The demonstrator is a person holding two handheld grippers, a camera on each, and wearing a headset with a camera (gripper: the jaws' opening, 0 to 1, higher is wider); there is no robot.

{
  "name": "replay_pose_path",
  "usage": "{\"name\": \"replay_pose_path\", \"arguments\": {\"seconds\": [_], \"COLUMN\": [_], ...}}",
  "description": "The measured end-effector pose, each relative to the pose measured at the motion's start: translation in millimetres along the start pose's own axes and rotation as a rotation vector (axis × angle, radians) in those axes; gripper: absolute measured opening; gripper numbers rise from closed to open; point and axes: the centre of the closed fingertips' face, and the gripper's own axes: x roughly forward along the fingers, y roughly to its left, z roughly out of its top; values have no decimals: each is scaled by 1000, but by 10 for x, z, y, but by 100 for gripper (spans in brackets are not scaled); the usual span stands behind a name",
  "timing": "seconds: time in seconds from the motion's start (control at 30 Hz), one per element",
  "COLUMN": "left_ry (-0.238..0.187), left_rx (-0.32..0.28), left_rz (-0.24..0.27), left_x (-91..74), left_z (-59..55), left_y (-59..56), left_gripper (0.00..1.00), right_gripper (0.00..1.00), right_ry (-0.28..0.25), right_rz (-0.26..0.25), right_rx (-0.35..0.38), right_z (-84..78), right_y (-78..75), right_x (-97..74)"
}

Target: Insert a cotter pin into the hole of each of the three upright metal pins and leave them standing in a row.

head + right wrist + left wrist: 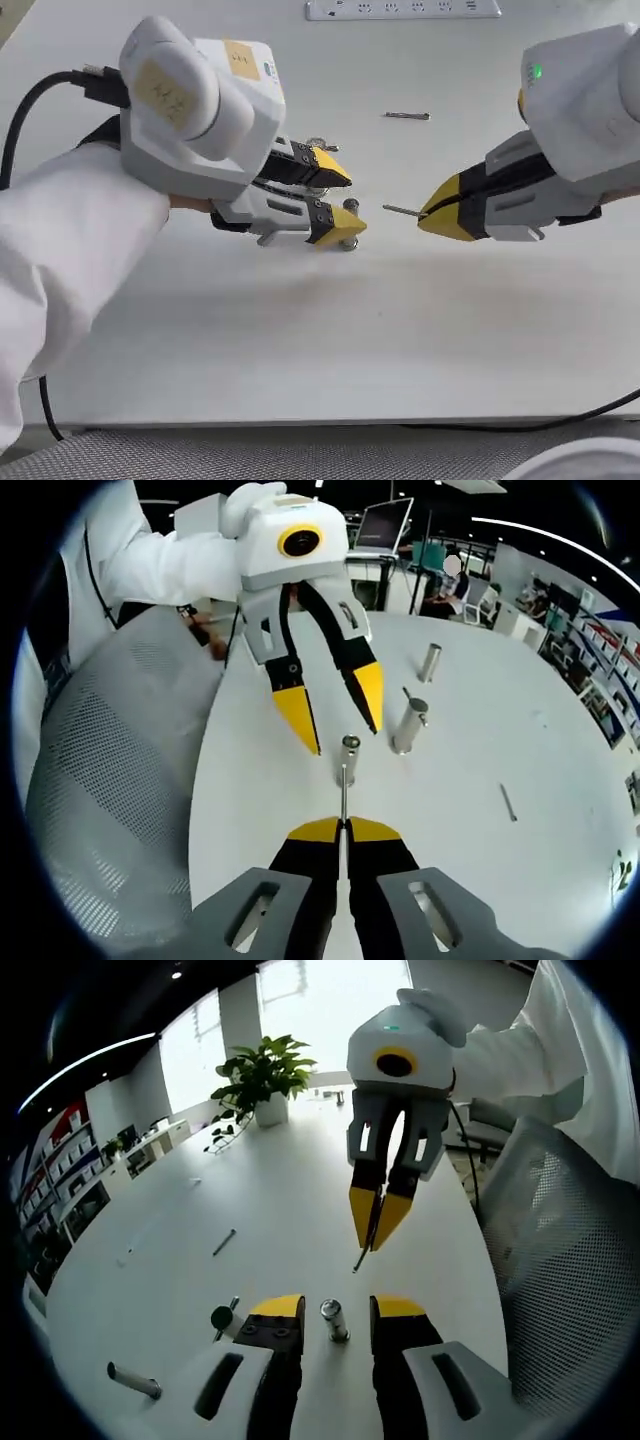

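Left gripper (350, 203) gapes wide around an upright metal pin (333, 1320). Right gripper (428, 213) clamps a cotter pin (400, 210); open table (300, 330) lies nearer.

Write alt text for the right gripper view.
The right gripper, shut on a cotter pin, aims it at an upright metal pin standing between the jaws of the open left gripper. Two more metal pins stand behind on the white table.

Near edge of the bench (300, 340): wide open. Narrow gap between left gripper (350, 205) and right gripper (428, 212), its cotter pin (400, 210) poking in. Left's spread jaws flank an upright pin (333, 1320). A second pin (410, 725) and third pin (430, 662) crowd its far side. Far edge: loose cotter pin (407, 116), power strip (400, 8).
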Motion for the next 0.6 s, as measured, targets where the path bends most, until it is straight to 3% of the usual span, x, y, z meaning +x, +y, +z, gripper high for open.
{"name": "replay_pose_path", "arguments": {"seconds": [0.23, 0.37, 0.47, 0.6], "left_ry": [24, 48, 73, 72], "left_rx": [19, 16, 30, 33], "left_rz": [-16, -46, -51, -60], "left_x": [61, 67, 73, 77], "left_z": [-68, -124, -170, -171], "left_y": [53, 44, 51, 45], "left_gripper": [19, 8, 8, 8], "right_gripper": [0, 0, 0, 0], "right_ry": [-1, 5, 7, 17], "right_rz": [23, 35, 43, 51], "right_rx": [-6, -6, -7, -11], "right_z": [3, -17, -10, -13], "right_y": [-45, -88, -102, -135], "right_x": [82, 132, 166, 209]}}
